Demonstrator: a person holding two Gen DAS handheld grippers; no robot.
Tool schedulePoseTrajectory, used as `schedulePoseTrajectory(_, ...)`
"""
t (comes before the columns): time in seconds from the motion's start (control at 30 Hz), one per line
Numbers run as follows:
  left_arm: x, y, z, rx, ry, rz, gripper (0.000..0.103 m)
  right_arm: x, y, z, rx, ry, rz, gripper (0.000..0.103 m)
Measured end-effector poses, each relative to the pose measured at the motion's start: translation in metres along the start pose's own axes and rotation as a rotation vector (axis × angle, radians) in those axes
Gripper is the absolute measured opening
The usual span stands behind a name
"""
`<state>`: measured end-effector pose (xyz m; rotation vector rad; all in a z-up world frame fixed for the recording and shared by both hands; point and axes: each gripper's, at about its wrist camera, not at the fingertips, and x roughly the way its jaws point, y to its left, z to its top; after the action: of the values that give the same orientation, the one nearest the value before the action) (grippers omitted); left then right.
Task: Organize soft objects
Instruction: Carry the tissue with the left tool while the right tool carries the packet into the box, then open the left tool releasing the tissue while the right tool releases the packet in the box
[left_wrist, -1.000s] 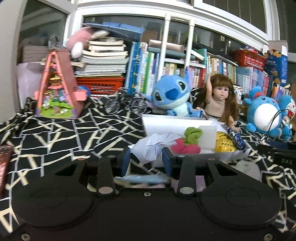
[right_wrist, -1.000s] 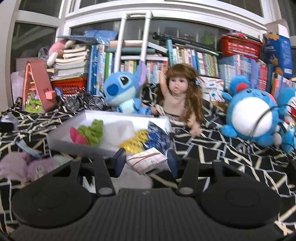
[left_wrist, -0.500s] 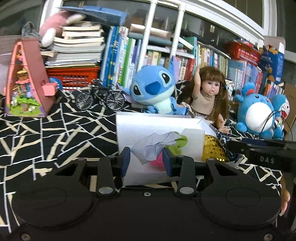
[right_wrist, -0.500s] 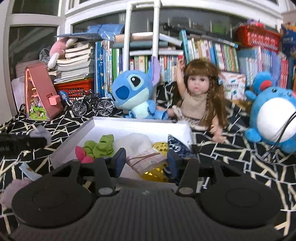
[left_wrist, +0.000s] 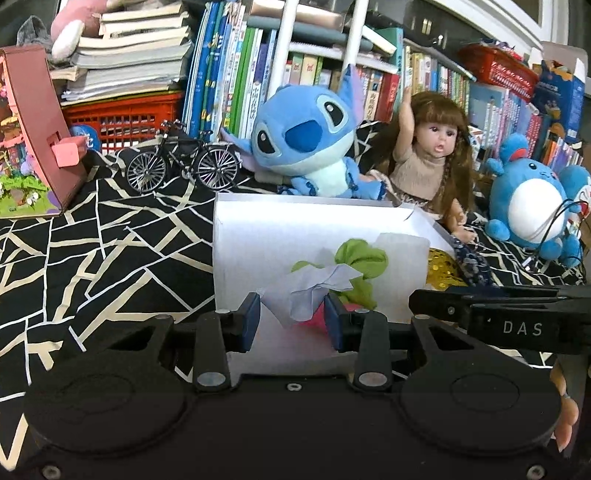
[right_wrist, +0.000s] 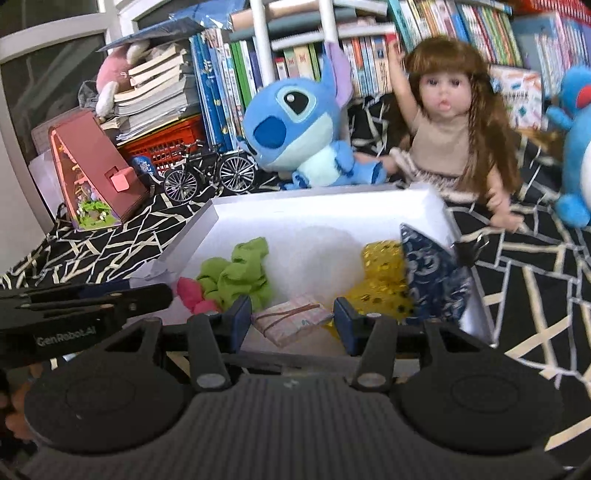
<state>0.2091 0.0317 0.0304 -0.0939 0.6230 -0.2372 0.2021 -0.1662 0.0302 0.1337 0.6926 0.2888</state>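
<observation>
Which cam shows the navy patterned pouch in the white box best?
Right wrist: the navy patterned pouch stands in full view against the white box's right wall. Left wrist shows only a dark sliver past the gold item.

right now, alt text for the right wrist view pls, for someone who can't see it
The right gripper holds a small pink folded cloth over a white box containing green, gold sequinned and navy patterned soft items. Behind the box sit a blue plush and a doll before bookshelves.
</observation>
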Motion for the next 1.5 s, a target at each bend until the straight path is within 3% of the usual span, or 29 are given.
schedulePoseTrajectory(0.27, 0.019, 0.002, 0.003, -0.005, 0.041, 0.021, 0.036, 0.021, -0.006, 0.004, 0.072, 0.019, 0.021, 0.054)
schedulePoseTrajectory(0.9, 0.03, -0.001, -0.002, 0.001, 0.083, 0.002, 0.036, 0.035, -0.001, -0.001, 0.072, 0.047, 0.005, 0.054)
schedulePoseTrajectory(1.5, 0.024, -0.004, -0.003, 0.009, 0.079, -0.01, 0.055, 0.031, 0.001, -0.006, 0.058, 0.064, 0.013, 0.06)
